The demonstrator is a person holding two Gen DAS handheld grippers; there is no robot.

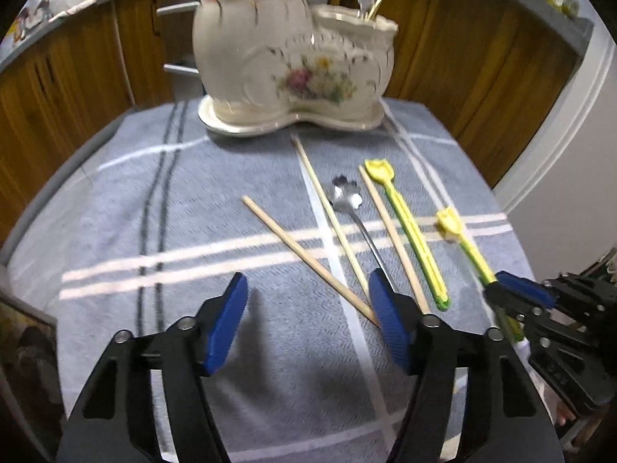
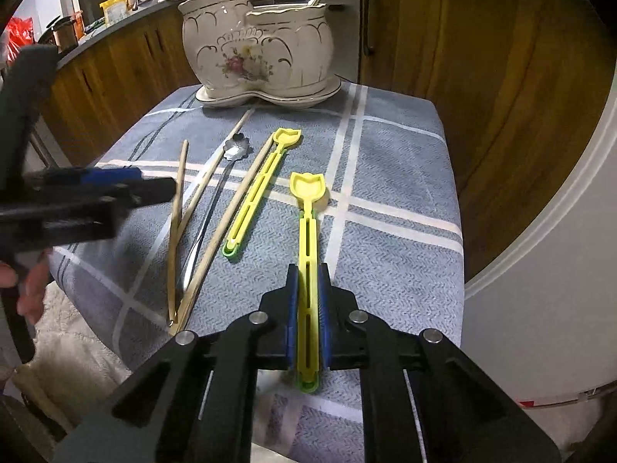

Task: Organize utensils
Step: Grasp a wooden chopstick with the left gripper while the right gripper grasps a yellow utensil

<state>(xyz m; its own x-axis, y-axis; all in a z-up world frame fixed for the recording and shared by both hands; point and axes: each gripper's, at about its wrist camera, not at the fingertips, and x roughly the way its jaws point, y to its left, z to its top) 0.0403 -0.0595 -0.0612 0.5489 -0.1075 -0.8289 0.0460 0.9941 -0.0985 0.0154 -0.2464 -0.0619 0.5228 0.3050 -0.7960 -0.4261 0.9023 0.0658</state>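
A cream floral ceramic holder (image 1: 293, 50) (image 2: 256, 50) with two compartments stands at the table's far end, with forks in its smaller compartment. On the blue cloth lie three wooden chopsticks (image 1: 308, 260) (image 2: 175, 227), a metal spoon (image 1: 349, 198) (image 2: 235, 148) and a yellow plastic utensil (image 1: 414, 235) (image 2: 260, 185). My right gripper (image 2: 307, 274) (image 1: 501, 289) is shut on a second yellow utensil (image 2: 307, 208) (image 1: 451, 223), gripping its handle. My left gripper (image 1: 308, 289) (image 2: 131, 183) is open and empty, hovering over the near ends of the chopsticks.
The table (image 2: 405, 162) is covered by a blue cloth with white stripes. Wooden cabinets (image 1: 462, 58) stand behind the table, and a white wall (image 2: 559, 231) is at the right. A cluttered counter (image 2: 96, 11) runs at the back left.
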